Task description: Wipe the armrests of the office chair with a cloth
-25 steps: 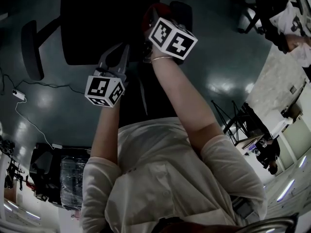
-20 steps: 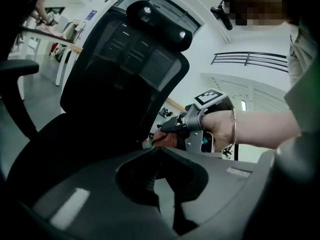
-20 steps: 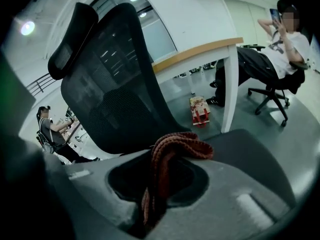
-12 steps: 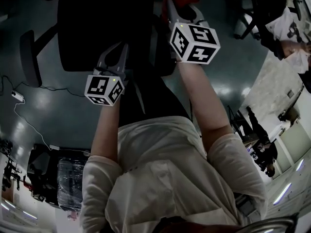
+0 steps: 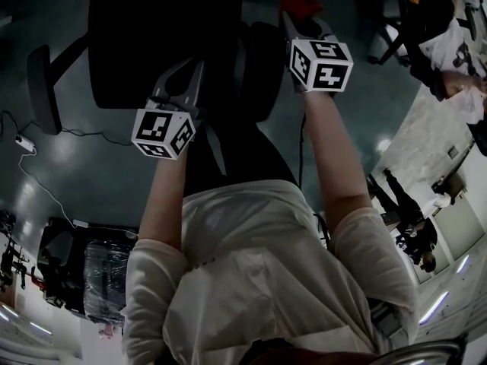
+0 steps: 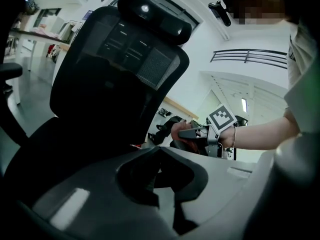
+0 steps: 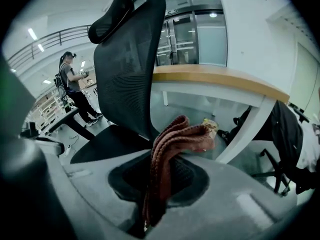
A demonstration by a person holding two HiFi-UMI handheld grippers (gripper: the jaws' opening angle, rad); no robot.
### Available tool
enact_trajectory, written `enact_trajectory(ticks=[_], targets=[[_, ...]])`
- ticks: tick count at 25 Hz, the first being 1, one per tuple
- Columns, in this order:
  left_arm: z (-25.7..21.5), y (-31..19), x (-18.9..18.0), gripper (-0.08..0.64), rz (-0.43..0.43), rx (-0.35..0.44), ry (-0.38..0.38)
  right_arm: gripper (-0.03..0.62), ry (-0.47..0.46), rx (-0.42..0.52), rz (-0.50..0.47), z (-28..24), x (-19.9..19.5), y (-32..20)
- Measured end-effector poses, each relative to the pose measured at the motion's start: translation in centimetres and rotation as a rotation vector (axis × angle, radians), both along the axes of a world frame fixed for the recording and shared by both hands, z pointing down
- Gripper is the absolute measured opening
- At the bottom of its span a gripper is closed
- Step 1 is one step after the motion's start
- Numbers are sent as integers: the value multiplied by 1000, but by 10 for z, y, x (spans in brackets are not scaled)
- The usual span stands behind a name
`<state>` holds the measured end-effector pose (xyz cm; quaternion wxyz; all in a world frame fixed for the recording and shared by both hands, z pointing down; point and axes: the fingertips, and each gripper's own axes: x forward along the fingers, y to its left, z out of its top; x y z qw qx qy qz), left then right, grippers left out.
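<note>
The black office chair (image 5: 160, 44) fills the top of the head view, with its left armrest (image 5: 42, 90) out to the side and its right armrest (image 5: 262, 67) near the middle. My right gripper (image 5: 298, 20) is shut on a folded reddish-brown cloth (image 5: 300, 1), held just right of and beyond the right armrest. In the right gripper view the cloth (image 7: 175, 139) sticks up from the pinched jaws (image 7: 162, 184) in front of the mesh backrest (image 7: 130, 59). My left gripper (image 5: 181, 82) hovers over the seat's front edge, shut on nothing (image 6: 160, 156).
A wooden-topped table (image 7: 225, 84) with white legs stands right of the chair. Another person (image 7: 72, 89) stands far off at the left. A cable and power strip (image 5: 23, 144) lie on the glossy floor at the left. A second dark chair (image 5: 403, 21) stands at the upper right.
My right gripper has carried the cloth to the right and slightly farther away, off the right armrest. The left gripper has stayed almost still.
</note>
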<state>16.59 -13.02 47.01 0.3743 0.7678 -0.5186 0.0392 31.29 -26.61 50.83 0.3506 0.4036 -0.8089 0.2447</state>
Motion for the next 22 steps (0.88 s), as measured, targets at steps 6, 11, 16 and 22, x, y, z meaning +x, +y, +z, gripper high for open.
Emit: enact_trajectory(ticks=[6, 11, 16, 22], targets=[[5, 5, 0, 17, -17, -16, 4, 51, 54, -15, -138, 8, -46, 6], [10, 13, -8, 17, -46, -26, 10, 51, 172, 78, -370, 0, -84, 21], [15, 23, -13, 17, -56, -37, 14, 51, 189, 107, -488, -2, -115, 43], [6, 48, -44, 17, -96, -33, 9, 51, 127, 43, -438, -7, -135, 73]])
